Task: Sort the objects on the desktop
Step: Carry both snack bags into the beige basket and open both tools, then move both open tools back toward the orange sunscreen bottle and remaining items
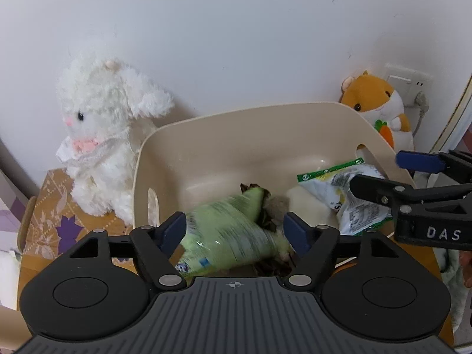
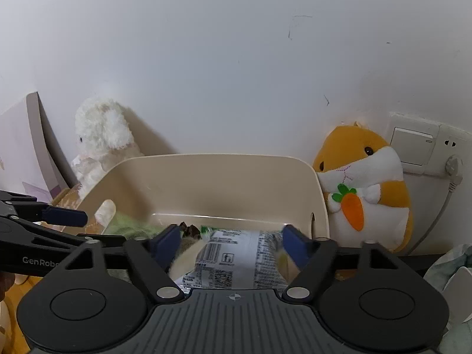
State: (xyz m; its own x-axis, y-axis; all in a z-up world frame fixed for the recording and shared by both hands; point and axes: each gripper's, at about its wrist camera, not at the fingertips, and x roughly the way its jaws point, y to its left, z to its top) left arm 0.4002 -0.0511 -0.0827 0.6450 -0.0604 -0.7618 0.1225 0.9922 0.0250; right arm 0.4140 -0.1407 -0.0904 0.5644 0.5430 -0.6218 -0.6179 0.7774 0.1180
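Both grippers hung over the near rim of the beige bin (image 1: 206,135). The left gripper (image 1: 234,230) stood spread, the wrapped green corn cob (image 1: 230,230) between its pads without clear contact, long axis slanting up toward the right. The right gripper (image 2: 231,243), likewise spread, straddled the printed snack packet (image 2: 233,256) lying directly ahead, at the bin's right end.

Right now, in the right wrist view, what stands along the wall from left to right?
White plush rabbit → beige bin → orange hamster plush → wall switch and socket.
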